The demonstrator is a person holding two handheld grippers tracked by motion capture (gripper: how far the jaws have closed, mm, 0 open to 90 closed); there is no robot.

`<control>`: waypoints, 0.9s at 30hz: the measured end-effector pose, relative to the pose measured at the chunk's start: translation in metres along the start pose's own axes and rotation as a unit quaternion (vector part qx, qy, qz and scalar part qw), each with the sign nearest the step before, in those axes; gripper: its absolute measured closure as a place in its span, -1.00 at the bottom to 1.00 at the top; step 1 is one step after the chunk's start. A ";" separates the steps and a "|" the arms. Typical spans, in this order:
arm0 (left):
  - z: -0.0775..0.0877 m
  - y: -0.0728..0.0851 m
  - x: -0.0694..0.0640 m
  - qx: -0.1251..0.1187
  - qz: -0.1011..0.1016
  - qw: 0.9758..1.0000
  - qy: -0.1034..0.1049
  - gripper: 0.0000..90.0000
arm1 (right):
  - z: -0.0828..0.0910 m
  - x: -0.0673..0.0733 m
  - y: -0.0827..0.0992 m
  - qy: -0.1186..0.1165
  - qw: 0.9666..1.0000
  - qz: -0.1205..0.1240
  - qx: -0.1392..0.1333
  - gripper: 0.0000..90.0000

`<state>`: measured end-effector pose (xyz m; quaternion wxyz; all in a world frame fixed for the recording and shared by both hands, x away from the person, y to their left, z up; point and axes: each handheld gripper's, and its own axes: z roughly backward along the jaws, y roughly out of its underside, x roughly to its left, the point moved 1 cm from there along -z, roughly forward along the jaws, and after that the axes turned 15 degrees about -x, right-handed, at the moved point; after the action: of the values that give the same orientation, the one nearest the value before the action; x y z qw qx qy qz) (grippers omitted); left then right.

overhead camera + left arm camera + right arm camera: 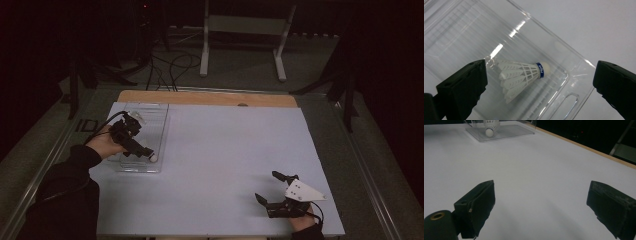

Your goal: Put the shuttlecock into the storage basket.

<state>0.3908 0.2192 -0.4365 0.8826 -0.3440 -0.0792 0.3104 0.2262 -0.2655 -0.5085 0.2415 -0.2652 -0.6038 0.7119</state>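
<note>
The left gripper (539,82) has its jaws spread wide, pressing on nothing. Between and beyond them a white shuttlecock (520,75) lies on its side in a clear plastic tray (461,32), cork end toward the tray's near corner. The tray sits at the left of the white tabletop (225,150). The right gripper (275,187), jaws wide apart too, rests well apart near the tabletop's front right corner.

This looks like a lab or recording studio: a dim, black-walled room where a white-topped counter (225,150) stands on grey carpet, with cables (170,70) trailing across the floor, dark tripod legs (80,80) at the sides and a white metal frame stand (245,40) behind.
</note>
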 end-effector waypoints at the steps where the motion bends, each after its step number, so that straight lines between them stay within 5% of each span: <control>1: 0.000 -0.001 -0.001 -0.001 -0.002 1.000 -0.001 -1.00 | 0.000 0.000 0.000 0.000 1.000 0.000 0.000 -0.82; 22: 0.001 -0.022 -0.015 -0.041 -0.005 0.999 0.024 -1.00 | 0.000 0.000 0.000 0.002 1.000 0.001 0.000 -0.82; 27: 0.001 -0.027 -0.020 -0.057 -0.022 0.998 0.017 -1.00 | 0.000 -0.001 0.000 0.002 1.000 0.001 -0.001 -0.82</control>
<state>0.3876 0.1927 -0.4163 0.8694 -0.3974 -0.0895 0.2797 0.2263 -0.2663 -0.5083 0.2421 -0.2676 -0.6040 0.7106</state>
